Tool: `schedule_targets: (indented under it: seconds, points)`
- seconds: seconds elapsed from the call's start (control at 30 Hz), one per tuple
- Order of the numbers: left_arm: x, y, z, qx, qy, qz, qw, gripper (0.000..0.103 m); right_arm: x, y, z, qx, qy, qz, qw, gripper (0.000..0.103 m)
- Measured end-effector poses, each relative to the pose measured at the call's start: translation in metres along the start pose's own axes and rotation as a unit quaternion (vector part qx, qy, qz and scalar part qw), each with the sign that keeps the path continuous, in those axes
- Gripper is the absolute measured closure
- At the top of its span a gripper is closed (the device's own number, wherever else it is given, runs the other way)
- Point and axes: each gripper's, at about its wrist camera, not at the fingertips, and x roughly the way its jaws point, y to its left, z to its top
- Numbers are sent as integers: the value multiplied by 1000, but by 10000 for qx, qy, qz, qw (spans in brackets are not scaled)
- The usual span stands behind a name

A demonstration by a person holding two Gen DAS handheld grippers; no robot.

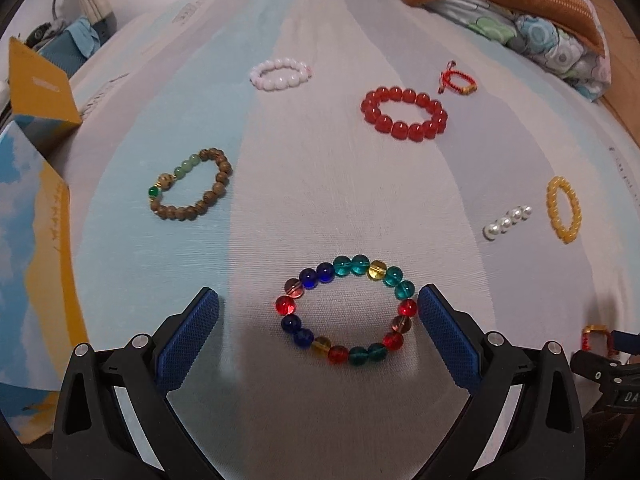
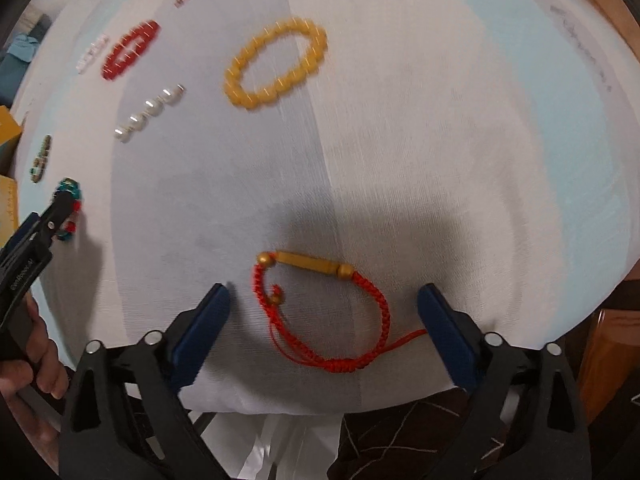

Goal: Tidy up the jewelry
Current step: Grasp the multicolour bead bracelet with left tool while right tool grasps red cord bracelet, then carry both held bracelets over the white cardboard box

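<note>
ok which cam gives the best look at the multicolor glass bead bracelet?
Left wrist. The multicolor bracelet lies whole and sharp on the bedsheet, between the open left gripper fingers. In the right wrist view it sits at the far left edge, small, blurred and partly hidden behind the left gripper.

left wrist: low over bed (image 1: 320, 184), facing the pillows | right wrist: close at bed edge, looking across | shared: yellow bracelet (image 1: 563, 209), pearl strand (image 1: 507, 222)

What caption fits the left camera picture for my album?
Open left gripper framing a rainbow bead bracelet on the striped bedsheet.
</note>
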Motion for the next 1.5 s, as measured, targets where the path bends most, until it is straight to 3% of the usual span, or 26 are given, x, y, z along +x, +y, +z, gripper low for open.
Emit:
schedule_targets:
  seconds: [0.17, 0.47, 0.6, 0.83, 0.93, 1.03, 1.23, 1.5]
  points:
    - [9, -4, -1, 88, 5, 33, 10000, 11, 4, 0, -2, -4, 6, -71, 10000, 19]
    - [2, -12, -5, 314, -27, -60, 9995, 57, -1, -14, 1, 231, -103, -87, 9996, 48]
    - [-1, -14, -6, 401, -13, -80, 9992, 84, -4, -19, 1, 281, -161, -120, 9994, 60]
    - [-5, -5, -3, 182, 51, -300, 9994, 87, -10, -21, 8, 469, -287, -75, 9985, 82]
    - [-8, 1, 0, 100, 57, -366, 9993, 94, -15, -26, 9, 511, -353, -39, 9981, 91]
    - [-11, 3, 2, 74, 32, -398, 9992, 94, -21, -28, 10, 502, -454, -2, 9977, 96]
    - [-18, 12, 6, -51, -37, -524, 9986, 94, -37, -28, 14, 473, -803, 167, 9955, 96]
    - [-60, 30, 19, -252, -456, -712, 9961, 94, -42, -13, 3, 354, -1170, 185, 9923, 96]
